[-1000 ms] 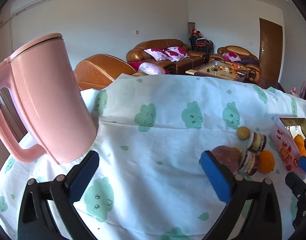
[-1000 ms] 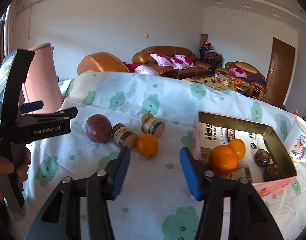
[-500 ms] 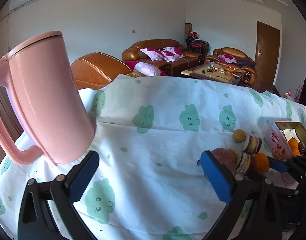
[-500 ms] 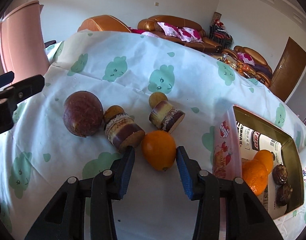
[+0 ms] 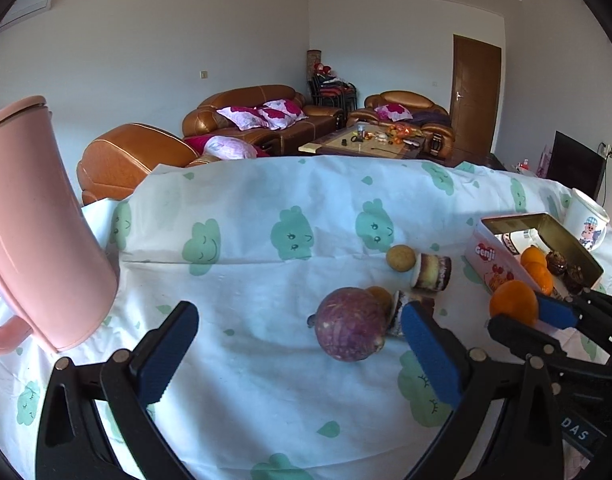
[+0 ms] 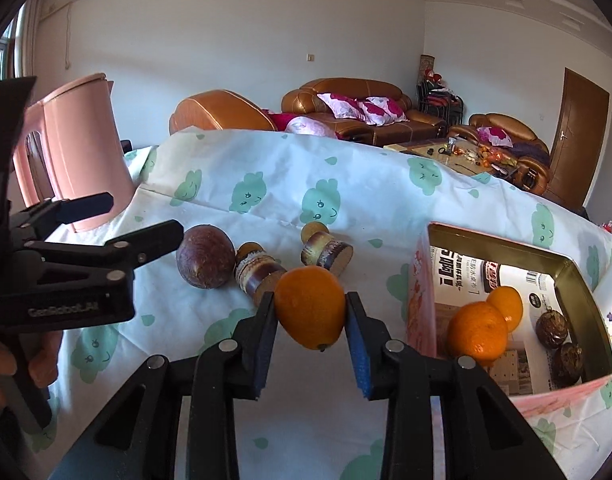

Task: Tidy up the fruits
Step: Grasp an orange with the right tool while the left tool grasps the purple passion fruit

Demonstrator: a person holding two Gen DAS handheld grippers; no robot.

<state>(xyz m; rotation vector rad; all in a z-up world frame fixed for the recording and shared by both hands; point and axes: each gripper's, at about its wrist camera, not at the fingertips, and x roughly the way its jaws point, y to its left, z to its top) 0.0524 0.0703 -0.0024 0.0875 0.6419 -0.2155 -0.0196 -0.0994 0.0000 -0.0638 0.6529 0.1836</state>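
My right gripper (image 6: 310, 320) is shut on an orange (image 6: 310, 312) and holds it above the tablecloth, left of the pink tin box (image 6: 422, 300). The box holds two oranges (image 6: 480, 330) and two dark passion fruits (image 6: 552, 326). A purple passion fruit (image 6: 205, 256) lies on the cloth beside two small cake cups (image 6: 257, 272), each with a small yellow fruit behind it. My left gripper (image 5: 297, 352) is open and empty, with the passion fruit (image 5: 350, 330) just ahead between its fingers. The held orange (image 5: 513, 305) shows at the right of the left wrist view.
A tall pink jug (image 5: 33, 232) stands at the table's left edge. A white cartoon mug (image 5: 588, 226) stands behind the box. The table carries a white cloth with green clouds (image 5: 289, 236). Sofas and a coffee table are beyond the far edge.
My right gripper closed on the orange and lifted it off the cloth. My left gripper moved right, toward the purple passion fruit.
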